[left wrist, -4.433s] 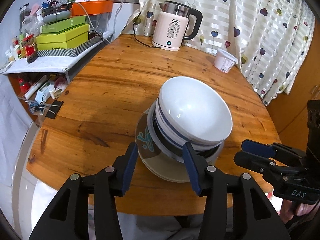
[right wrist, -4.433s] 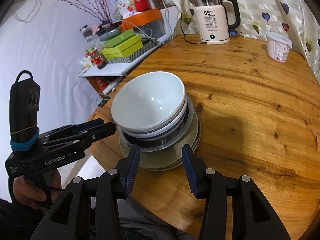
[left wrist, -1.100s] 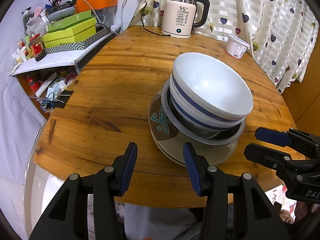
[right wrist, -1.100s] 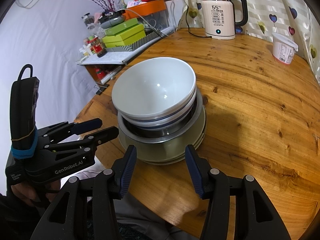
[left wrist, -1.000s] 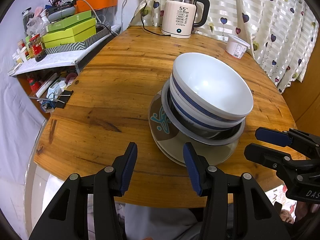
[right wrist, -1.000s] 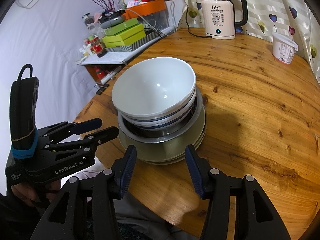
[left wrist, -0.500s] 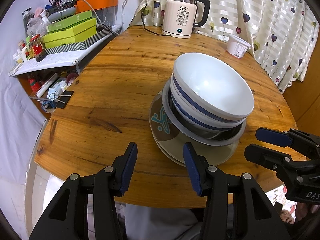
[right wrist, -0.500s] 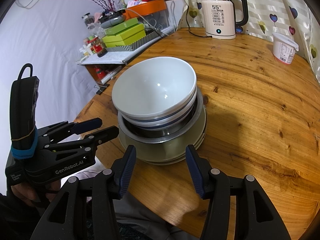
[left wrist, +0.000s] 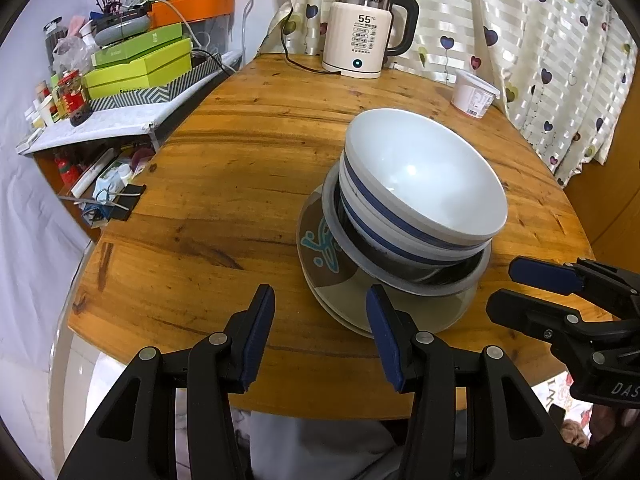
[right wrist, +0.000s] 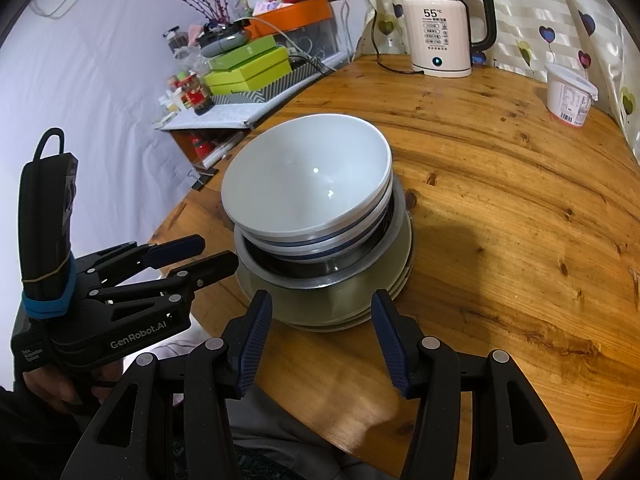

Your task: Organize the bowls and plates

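White blue-banded bowls (left wrist: 420,176) nest in a steel bowl (left wrist: 404,276) atop stacked plates (left wrist: 332,276).

The left gripper (left wrist: 320,312) and the right gripper (right wrist: 322,318) both hover level, jaws spread wide, holding nothing.

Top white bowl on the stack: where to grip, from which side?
Pinch the rim of the top white bowl, one finger inside and one outside. It is tilted and nested in the blue-striped bowl, so only the rim overhangs. Its right, table-side edge looks best for the right gripper.
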`<state>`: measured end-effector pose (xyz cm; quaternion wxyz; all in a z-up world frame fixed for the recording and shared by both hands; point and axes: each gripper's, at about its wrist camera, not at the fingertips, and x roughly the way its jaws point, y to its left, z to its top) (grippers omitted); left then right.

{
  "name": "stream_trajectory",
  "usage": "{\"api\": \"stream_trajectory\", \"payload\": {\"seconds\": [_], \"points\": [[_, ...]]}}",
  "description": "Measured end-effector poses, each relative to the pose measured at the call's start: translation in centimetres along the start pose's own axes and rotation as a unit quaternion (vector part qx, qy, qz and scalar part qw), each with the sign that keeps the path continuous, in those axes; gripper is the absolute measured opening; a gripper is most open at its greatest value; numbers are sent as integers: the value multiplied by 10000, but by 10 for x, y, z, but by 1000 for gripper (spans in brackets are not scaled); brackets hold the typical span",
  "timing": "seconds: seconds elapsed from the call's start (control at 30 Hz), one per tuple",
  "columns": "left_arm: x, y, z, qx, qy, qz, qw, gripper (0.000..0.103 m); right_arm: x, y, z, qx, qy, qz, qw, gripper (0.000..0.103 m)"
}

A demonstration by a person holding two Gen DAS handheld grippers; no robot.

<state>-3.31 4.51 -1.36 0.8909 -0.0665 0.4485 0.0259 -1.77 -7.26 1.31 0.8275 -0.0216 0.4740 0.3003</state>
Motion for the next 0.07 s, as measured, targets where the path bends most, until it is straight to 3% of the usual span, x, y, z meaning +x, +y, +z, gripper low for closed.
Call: {"api": "stream_trajectory", "payload": {"seconds": [0.07], "points": [[0, 0, 0, -2, 11, 17, 10000, 49, 0, 1, -1, -3, -4, 3, 10000, 52]]}}
